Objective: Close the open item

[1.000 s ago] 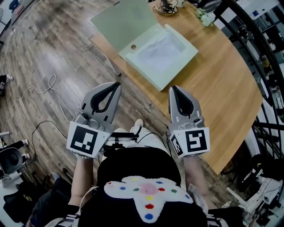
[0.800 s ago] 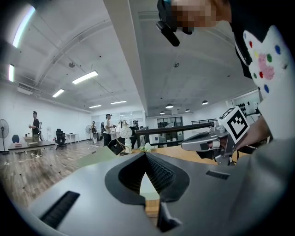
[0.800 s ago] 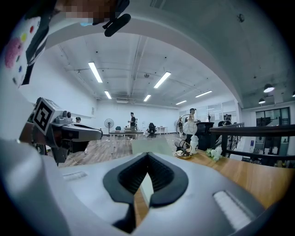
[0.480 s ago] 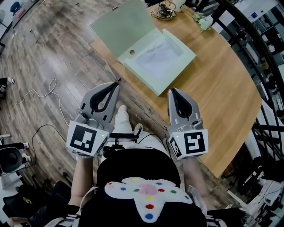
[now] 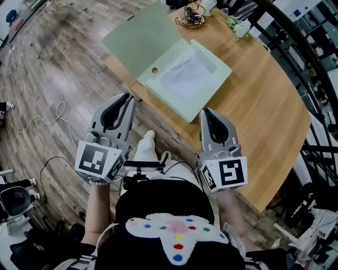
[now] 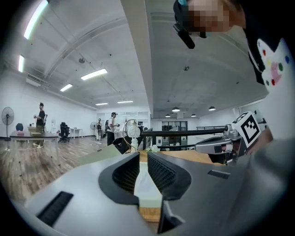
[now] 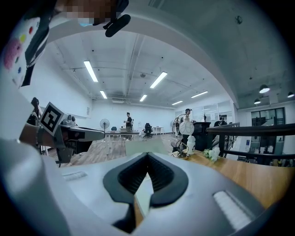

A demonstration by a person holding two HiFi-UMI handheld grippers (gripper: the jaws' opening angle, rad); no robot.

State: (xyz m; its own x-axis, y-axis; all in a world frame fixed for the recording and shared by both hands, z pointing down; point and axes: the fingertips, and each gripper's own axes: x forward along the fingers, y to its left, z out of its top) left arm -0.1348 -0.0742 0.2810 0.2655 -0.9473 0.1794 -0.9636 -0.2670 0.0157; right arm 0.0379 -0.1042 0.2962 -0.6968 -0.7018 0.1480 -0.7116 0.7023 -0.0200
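Note:
A pale green flat box point(image 5: 185, 79) lies open on the wooden table point(image 5: 264, 105). Its lid point(image 5: 140, 42) is folded back to the left, past the table's edge, and white paper lines the tray. My left gripper point(image 5: 128, 99) hovers short of the table's near edge, below the lid. Its jaws are opening by a narrow slit, with nothing between them. In the left gripper view the gripper point(image 6: 143, 154) points at the box point(image 6: 147, 189). My right gripper point(image 5: 206, 112) is shut and empty, just in front of the box's near corner. Past the right gripper point(image 7: 147, 154) the box point(image 7: 145, 193) shows low.
A wire ornament point(image 5: 191, 15) and white flowers point(image 5: 240, 26) stand at the table's far end. Black railing point(image 5: 296, 58) runs along the right side. Cables point(image 5: 53, 113) lie on the wooden floor at left. People stand far off in the hall.
My left gripper has shifted left and slightly forward, toward the lid's side. The right gripper has barely moved.

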